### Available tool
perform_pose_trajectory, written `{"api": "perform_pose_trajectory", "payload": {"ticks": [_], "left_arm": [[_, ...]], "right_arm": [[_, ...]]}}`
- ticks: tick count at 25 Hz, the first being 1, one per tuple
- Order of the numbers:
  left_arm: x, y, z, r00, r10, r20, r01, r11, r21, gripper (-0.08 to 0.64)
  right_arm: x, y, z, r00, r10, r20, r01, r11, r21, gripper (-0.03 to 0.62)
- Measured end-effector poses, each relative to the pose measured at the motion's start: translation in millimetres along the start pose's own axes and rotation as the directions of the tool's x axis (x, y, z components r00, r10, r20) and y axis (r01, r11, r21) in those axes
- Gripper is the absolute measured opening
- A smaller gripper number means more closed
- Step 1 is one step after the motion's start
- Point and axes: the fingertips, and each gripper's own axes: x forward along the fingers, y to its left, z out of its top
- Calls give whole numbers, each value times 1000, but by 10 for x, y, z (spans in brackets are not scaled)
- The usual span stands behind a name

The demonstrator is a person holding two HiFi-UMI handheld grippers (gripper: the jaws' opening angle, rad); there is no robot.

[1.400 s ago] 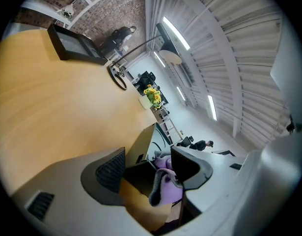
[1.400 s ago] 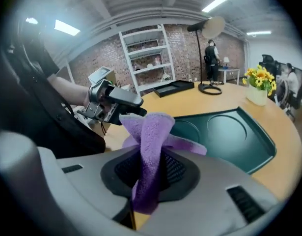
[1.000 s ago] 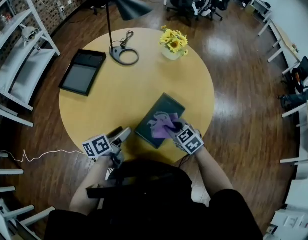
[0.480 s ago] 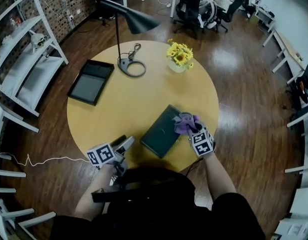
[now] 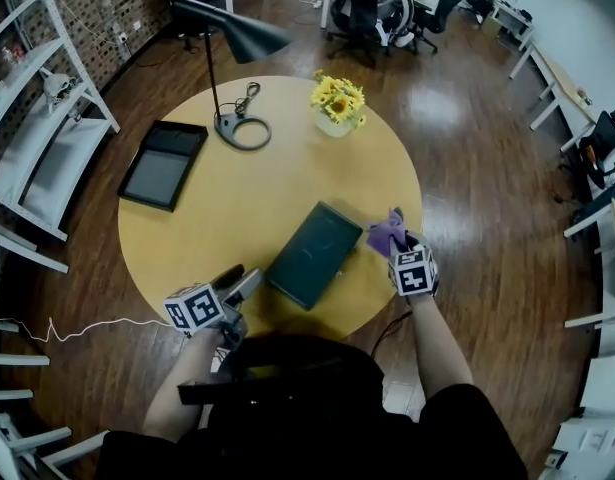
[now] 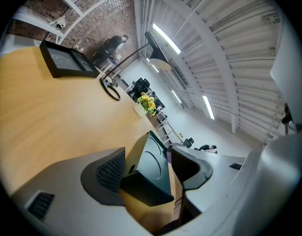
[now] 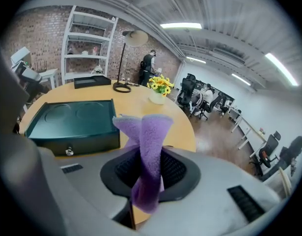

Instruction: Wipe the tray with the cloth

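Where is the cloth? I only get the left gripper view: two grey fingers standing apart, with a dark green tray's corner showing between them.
Observer: The right gripper has it. Its fingers are closed on a purple cloth.
Visitor: Is it rubbing the tray?
Observer: No. In the head view the purple cloth is off the dark green tray, to its right, over the round table.
Visitor: Anything else I'm missing?
Observer: The right gripper view shows a small metal knob on the tray's side wall.
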Motion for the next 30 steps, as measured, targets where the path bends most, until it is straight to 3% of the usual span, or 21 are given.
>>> {"api": "perform_pose_trajectory", "payload": {"ticks": [4, 7, 13, 17, 21, 25, 27, 29, 30], "left_arm": [[20, -83, 56, 1000, -17, -14, 17, 1000, 26, 276], [-9, -144, 136, 1000, -20, 0, 20, 999, 35, 276], [-34, -146, 227, 999, -5, 47, 5, 1000, 6, 276], [-78, -182, 311, 994, -7, 109, 7, 1000, 3, 276], [-212, -289, 558, 978, -37, 207, 26, 998, 58, 276], [-458, -472, 935, 949, -55, 310, -13, 977, 215, 196], [-573, -584, 1106, 933, -78, 351, -33, 954, 298, 139], [-664, -700, 1221, 921, -105, 374, -43, 929, 367, 110], [-702, -759, 1268, 917, -118, 382, -48, 916, 398, 110]], "right_arm": [[-14, -96, 199, 1000, 5, 3, -5, 1000, -3, 82], [18, -256, 211, 1000, 18, -3, -17, 997, 78, 105], [55, -464, 560, 992, 49, 116, -73, 975, 211, 272], [-55, -453, 870, 973, 59, 223, -113, 965, 235, 272], [-333, -292, 1149, 923, 93, 372, -203, 941, 269, 268], [-767, -264, 1375, 840, 89, 535, -304, 894, 329, 169], [-978, -235, 1474, 800, 85, 594, -314, 903, 294, 92], [-1189, -181, 1576, 767, 72, 638, -274, 935, 225, 5], [-1284, -153, 1627, 753, 64, 655, -255, 946, 201, 5]]}}
